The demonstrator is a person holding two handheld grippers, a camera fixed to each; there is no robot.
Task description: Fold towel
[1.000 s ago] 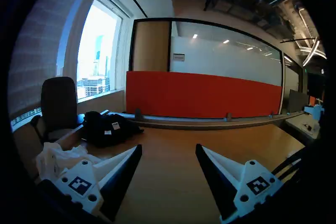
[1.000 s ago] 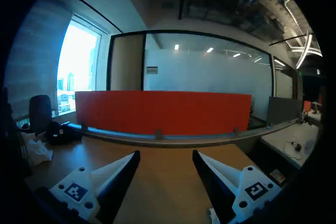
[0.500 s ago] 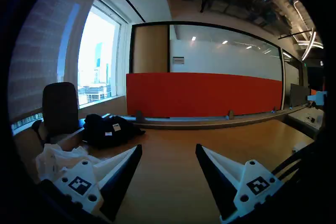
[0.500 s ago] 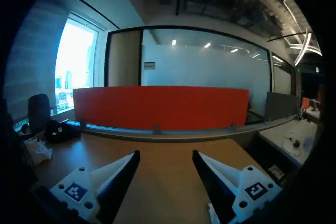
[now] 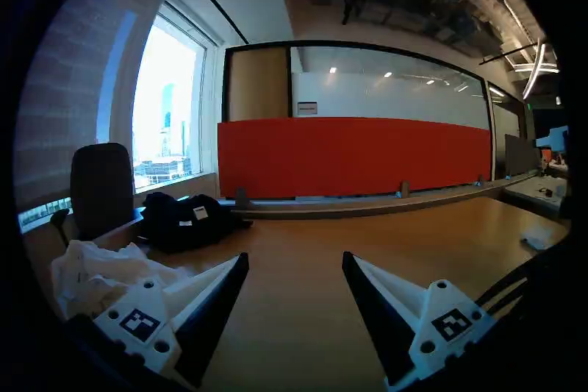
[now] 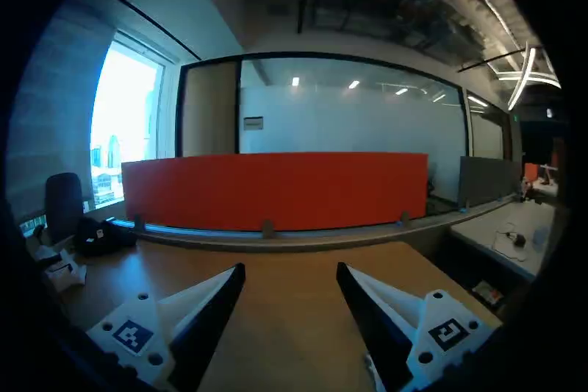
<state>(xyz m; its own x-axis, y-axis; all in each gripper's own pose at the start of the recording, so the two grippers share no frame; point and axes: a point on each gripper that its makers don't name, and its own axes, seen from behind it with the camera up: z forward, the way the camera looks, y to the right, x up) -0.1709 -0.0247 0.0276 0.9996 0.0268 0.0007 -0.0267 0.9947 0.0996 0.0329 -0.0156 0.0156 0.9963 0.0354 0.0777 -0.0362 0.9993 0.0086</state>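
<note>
A crumpled white towel [image 5: 99,278] lies at the left end of the wooden desk [image 5: 309,245], partly behind my left gripper's left finger. My left gripper [image 5: 294,285] is open above the bare desk, with nothing between its fingers. In the right gripper view the same white towel [image 6: 62,274] is small at the far left edge. My right gripper [image 6: 290,293] is open too, over the wooden desk [image 6: 287,267], holding nothing.
A black bag or garment [image 5: 187,221] sits behind the towel, next to a dark office chair [image 5: 101,186]. An orange divider panel [image 5: 353,157] runs along the desk's far edge. A small pale object [image 5: 536,239] lies at the desk's right end.
Both views have swung slightly to the left. The towel and chair sit a little lower and nearer the left gripper. Neither gripper's opening has changed.
</note>
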